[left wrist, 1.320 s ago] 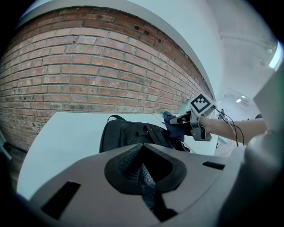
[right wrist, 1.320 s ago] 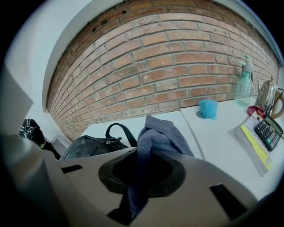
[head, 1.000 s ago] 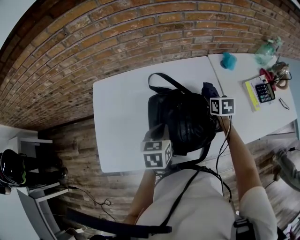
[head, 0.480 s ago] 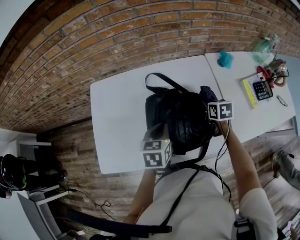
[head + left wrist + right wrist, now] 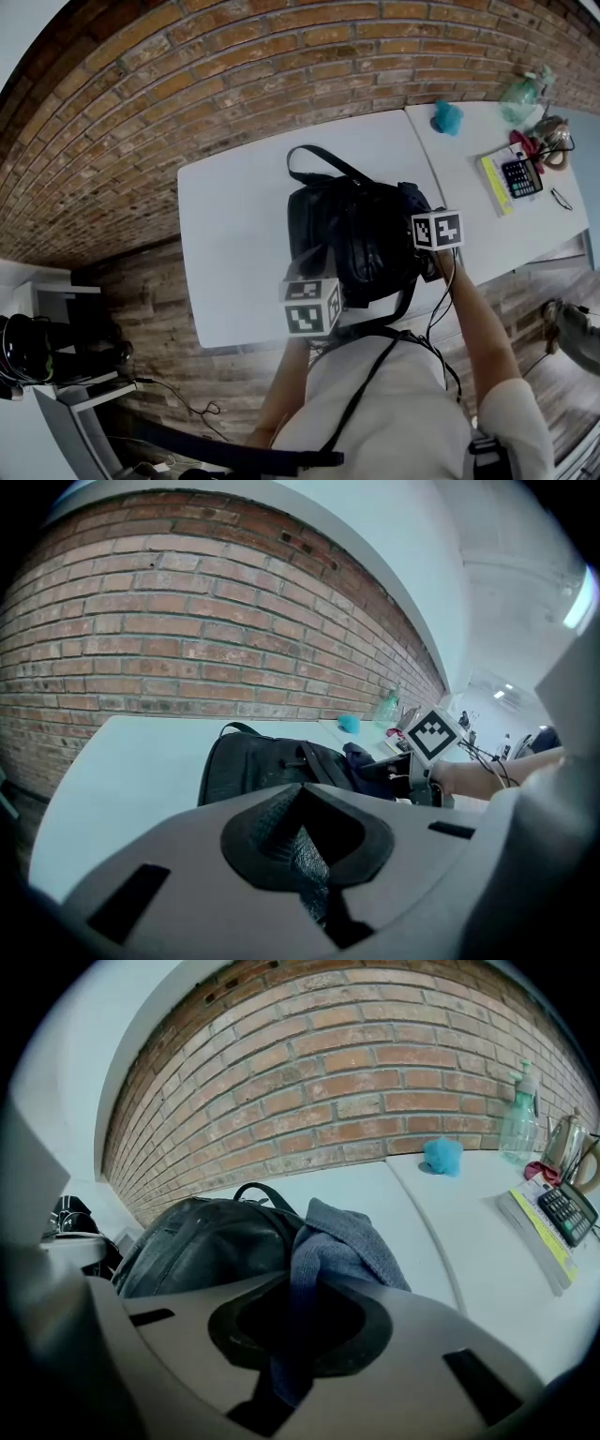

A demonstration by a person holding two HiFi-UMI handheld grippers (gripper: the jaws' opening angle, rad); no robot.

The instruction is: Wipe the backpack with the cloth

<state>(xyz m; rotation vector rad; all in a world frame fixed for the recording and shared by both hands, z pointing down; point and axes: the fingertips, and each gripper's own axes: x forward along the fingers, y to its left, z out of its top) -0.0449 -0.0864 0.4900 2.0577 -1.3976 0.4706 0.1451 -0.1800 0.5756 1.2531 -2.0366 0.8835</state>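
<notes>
Left gripper [image 5: 305,853] clamped on black soft-sided backpack [image 5: 258,766] lying on white table [image 5: 234,216]; right gripper [image 5: 286,1358] grips blue-grey cloth [image 5: 342,1241] against backpack

Light is soft and even in my feeds, with no hard shadows: the white table [image 5: 234,234] reads bright without glare, while the black backpack [image 5: 356,234] swallows detail in its folds. Fisheye bends the brick wall [image 5: 187,84] everywhere, and both gripper views vignette to black. The cloth [image 5: 347,1232] shows a sharp weave; near foreground blurs; ceiling lights [image 5: 507,690] bloom.
</notes>
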